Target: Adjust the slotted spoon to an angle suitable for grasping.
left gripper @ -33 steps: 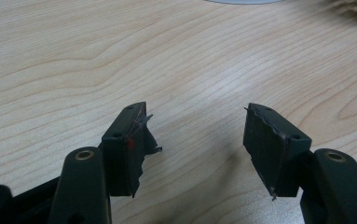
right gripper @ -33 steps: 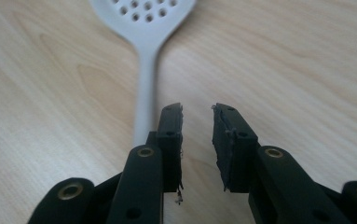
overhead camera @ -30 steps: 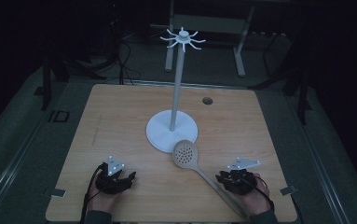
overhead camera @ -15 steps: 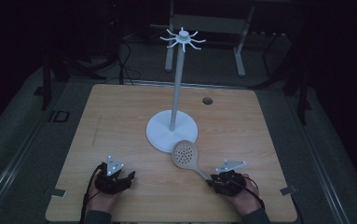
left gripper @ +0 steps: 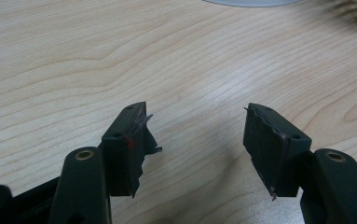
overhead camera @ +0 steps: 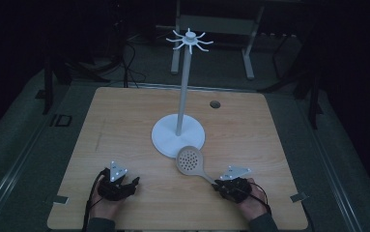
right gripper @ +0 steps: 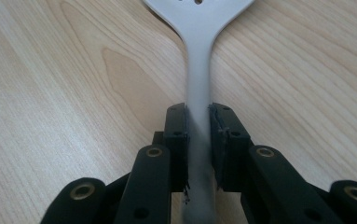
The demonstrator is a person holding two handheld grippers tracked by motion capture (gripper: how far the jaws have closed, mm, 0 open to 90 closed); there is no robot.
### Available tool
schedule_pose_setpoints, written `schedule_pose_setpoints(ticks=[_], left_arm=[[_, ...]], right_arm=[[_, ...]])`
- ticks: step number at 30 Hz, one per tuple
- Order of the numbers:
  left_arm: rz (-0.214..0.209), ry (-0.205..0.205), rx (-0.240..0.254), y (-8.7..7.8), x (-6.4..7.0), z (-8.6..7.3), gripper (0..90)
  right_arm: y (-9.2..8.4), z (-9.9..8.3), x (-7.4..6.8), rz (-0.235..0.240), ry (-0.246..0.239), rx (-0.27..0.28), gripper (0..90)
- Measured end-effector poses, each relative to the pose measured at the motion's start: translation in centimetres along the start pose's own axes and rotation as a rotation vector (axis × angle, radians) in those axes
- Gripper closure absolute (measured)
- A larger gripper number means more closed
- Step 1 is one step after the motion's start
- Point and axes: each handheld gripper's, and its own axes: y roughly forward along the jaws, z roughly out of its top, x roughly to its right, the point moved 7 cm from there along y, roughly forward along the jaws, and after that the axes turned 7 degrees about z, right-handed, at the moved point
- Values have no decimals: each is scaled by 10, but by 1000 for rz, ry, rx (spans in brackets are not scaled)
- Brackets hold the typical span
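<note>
A pale skimmer spoon (overhead camera: 190, 160) with a round perforated head lies on the wooden table (overhead camera: 124, 121), just in front of the white stand's base (overhead camera: 178, 135). My right gripper (overhead camera: 218, 183) sits at the front right. Its jaws have just been closing and now press both sides of the spoon's handle (right gripper: 198, 70); in the right gripper view the right gripper (right gripper: 197, 112) clamps the handle a short way below the head. My left gripper (overhead camera: 133, 182) rests at the front left. In its own view the left gripper (left gripper: 197, 112) stands open over bare wood.
The white stand has a tall pole topped by a ring of hooks (overhead camera: 190, 38), at the table's middle. A small round hole (overhead camera: 215, 104) sits near the far edge. Dark floor and metal frame legs lie beyond the table.
The right gripper has slid left along the spoon's handle toward the head, and less handle now shows ahead of it. The left gripper has stayed put.
</note>
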Motion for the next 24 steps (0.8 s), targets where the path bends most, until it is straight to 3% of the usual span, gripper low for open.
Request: schedule_pose_setpoints(ticks=[11, 16, 24], left_arm=[[6, -9, 9, -1, -2, 1, 403], [9, -19, 15, -3, -3, 1, 403], [13, -20, 16, -4, -5, 0, 403]], right_arm=[[15, 19, -19, 70, -153, -6, 776], [30, 37, -39, 128, -255, -23, 776], [45, 50, -51, 191, -328, -25, 776]])
